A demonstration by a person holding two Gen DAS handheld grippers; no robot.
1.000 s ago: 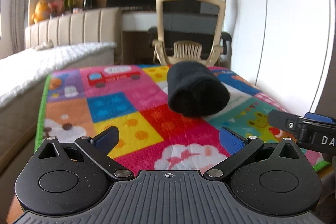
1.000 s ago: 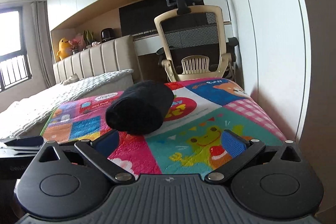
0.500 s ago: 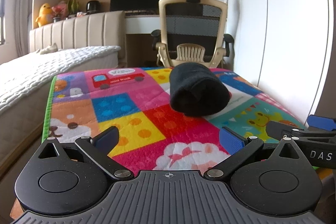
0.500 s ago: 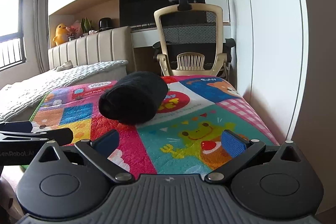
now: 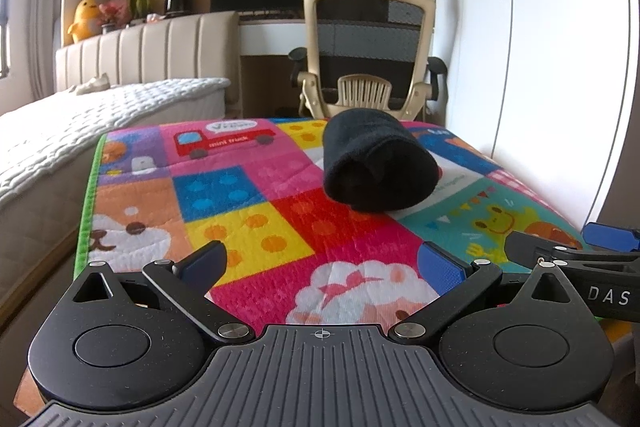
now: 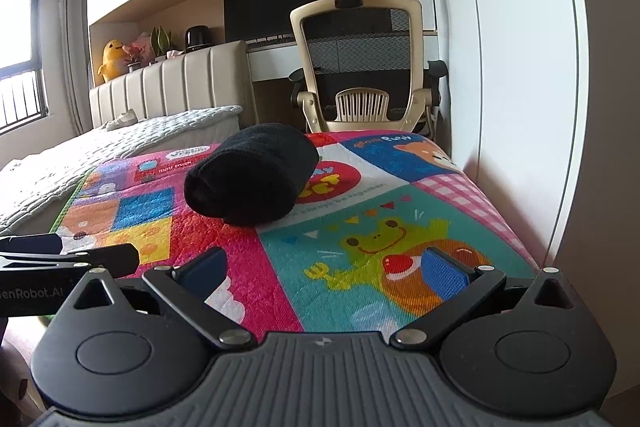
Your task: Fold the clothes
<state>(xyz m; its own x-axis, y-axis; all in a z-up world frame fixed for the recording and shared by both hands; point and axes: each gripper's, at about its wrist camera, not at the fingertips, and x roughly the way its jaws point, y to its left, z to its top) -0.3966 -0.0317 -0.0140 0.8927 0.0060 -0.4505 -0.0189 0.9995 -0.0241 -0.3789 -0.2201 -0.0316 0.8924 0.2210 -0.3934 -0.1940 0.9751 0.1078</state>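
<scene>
A black garment lies rolled into a thick bundle on the colourful cartoon mat, past the mat's middle. The same black roll shows in the right wrist view, left of centre on the mat. My left gripper hovers open over the mat's near edge, nothing between its blue pads, well short of the roll. My right gripper is open too, held low at the near edge. Each gripper sees the other at its side: the right gripper and the left gripper.
A beige office chair stands behind the mat's far end by a desk. A bed with a white quilt runs along the left. A white wall borders the mat on the right. Shelves with small items sit high at the back.
Both grippers have drawn back and levelled a little, so the black roll sits slightly farther away. They stay open. The roll has not moved on the mat.
</scene>
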